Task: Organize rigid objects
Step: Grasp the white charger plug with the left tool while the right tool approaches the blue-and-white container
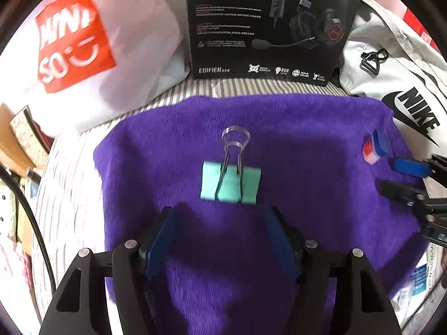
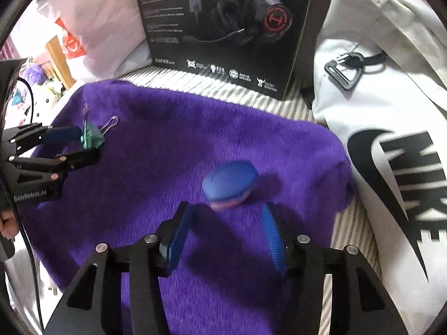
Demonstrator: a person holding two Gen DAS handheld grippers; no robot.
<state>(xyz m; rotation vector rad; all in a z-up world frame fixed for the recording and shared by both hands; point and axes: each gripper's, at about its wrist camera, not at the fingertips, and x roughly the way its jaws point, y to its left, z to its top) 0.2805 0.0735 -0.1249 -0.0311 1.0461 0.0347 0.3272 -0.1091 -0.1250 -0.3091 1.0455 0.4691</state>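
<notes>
Grippers both stand spread and pinch nothing: the left gripper (image 1: pixel 223 223) sits just short of a mint binder clip (image 1: pixel 230 181), the right gripper (image 2: pixel 226 217) just short of a blue-topped round case (image 2: pixel 229 184). Both things lie well apart on a purple towel (image 1: pixel 307 139), with a black headset box (image 1: pixel 268 22) behind it.

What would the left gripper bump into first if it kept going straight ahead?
Probably the mint green binder clip. It lies on the purple towel just ahead of the open left gripper, though depth is hard to judge.
</notes>
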